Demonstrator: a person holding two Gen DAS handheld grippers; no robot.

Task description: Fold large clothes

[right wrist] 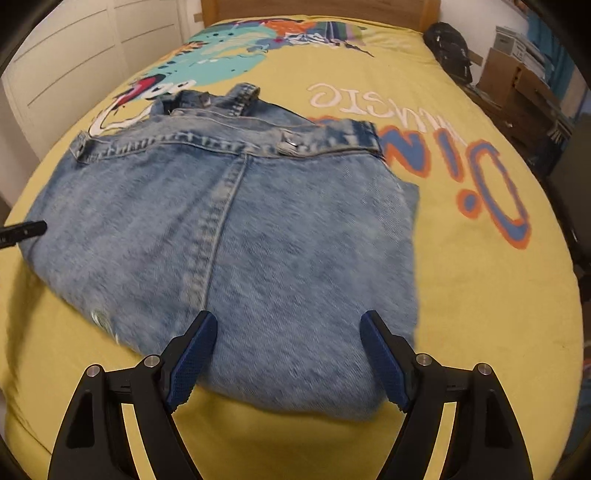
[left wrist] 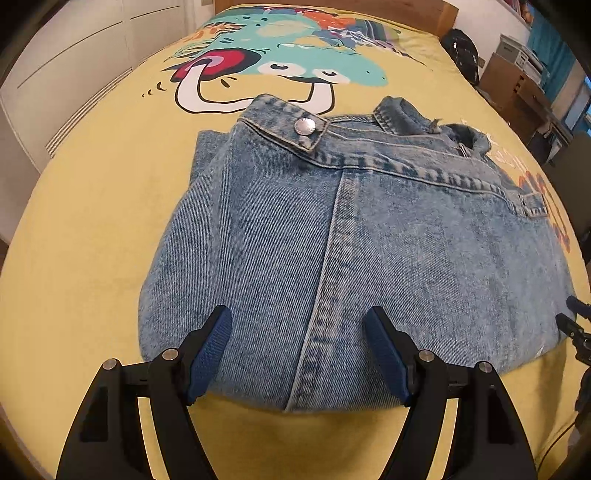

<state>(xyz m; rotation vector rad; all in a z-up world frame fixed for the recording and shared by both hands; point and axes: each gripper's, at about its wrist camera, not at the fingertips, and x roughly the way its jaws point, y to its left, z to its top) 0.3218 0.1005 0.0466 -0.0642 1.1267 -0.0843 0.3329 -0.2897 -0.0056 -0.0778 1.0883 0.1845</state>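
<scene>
A light-blue denim garment [left wrist: 406,240] lies folded into a thick rectangle on the yellow printed bedspread [left wrist: 92,240], its band with a metal snap [left wrist: 305,126] at the far side. My left gripper [left wrist: 297,314] hovers open over the garment's near left part, with nothing pinched between its blue pads [left wrist: 210,350]. In the right wrist view the same garment [right wrist: 277,229] fills the middle. My right gripper [right wrist: 288,317] hangs open over its near right part, also empty. A tip of the left gripper [right wrist: 26,230] pokes in at the left edge.
The bedspread [right wrist: 480,295] carries a cartoon print and lettering beyond the garment. A wooden headboard [right wrist: 317,9] is at the far end, with a black bag [right wrist: 448,44] and cardboard boxes [right wrist: 517,77] to the right. White cupboard doors [left wrist: 74,55] stand left of the bed.
</scene>
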